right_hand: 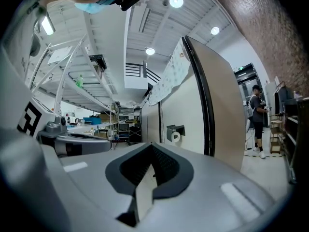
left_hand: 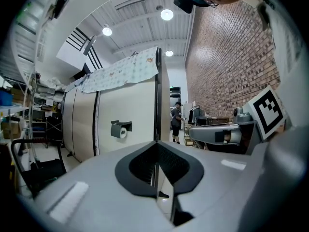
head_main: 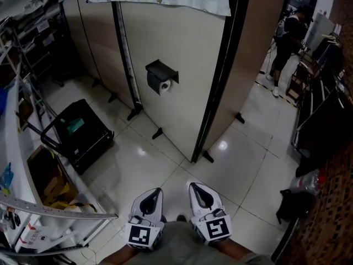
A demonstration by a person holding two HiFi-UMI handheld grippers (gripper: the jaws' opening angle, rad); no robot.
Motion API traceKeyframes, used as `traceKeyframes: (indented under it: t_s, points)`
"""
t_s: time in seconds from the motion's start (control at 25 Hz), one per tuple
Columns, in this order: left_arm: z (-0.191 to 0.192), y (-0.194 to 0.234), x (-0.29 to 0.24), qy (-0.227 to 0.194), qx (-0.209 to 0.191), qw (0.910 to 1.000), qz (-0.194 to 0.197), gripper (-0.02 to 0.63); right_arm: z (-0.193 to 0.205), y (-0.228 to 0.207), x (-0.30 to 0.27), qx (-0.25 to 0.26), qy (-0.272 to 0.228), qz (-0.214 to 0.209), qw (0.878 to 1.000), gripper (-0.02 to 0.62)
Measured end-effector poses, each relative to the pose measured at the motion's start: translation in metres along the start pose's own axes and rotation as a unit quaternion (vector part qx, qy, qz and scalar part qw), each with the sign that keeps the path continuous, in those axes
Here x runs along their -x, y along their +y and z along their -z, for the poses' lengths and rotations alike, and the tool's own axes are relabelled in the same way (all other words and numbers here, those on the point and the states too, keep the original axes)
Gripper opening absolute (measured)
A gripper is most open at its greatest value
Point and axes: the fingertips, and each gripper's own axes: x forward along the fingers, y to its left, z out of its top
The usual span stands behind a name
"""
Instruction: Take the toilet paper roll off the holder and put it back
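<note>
A white toilet paper roll (head_main: 165, 85) hangs in a black holder (head_main: 160, 69) on a beige partition panel (head_main: 182, 81), well ahead of me. The roll (left_hand: 122, 133) shows small in the left gripper view and again as the roll (right_hand: 176, 137) in the right gripper view, under its holder (right_hand: 174, 129). My left gripper (head_main: 155, 192) and right gripper (head_main: 196, 187) sit side by side low in the head view, far short of the panel. Both have their jaws shut with nothing between them. The left gripper (left_hand: 155, 144) and right gripper (right_hand: 152, 145) point toward the panel.
A black rolling case (head_main: 83, 132) stands on the white tiled floor left of the panel. Metal shelving (head_main: 22, 148) with boxes runs along the left. A person (head_main: 287, 43) stands at the far right beyond the partition. A dark bag (head_main: 295, 203) lies at right.
</note>
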Motion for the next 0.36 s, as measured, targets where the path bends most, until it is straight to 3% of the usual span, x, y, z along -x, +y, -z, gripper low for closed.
traceKeyframes:
  t_s: [0.36]
  points:
    - [0.0016, -0.0033, -0.0037, 0.002, -0.002, 1.0000, 0.004, 0.008, 0.0017, -0.0042, 0.0014, 0.001, 0.004, 0.001, 1.000, 0.000]
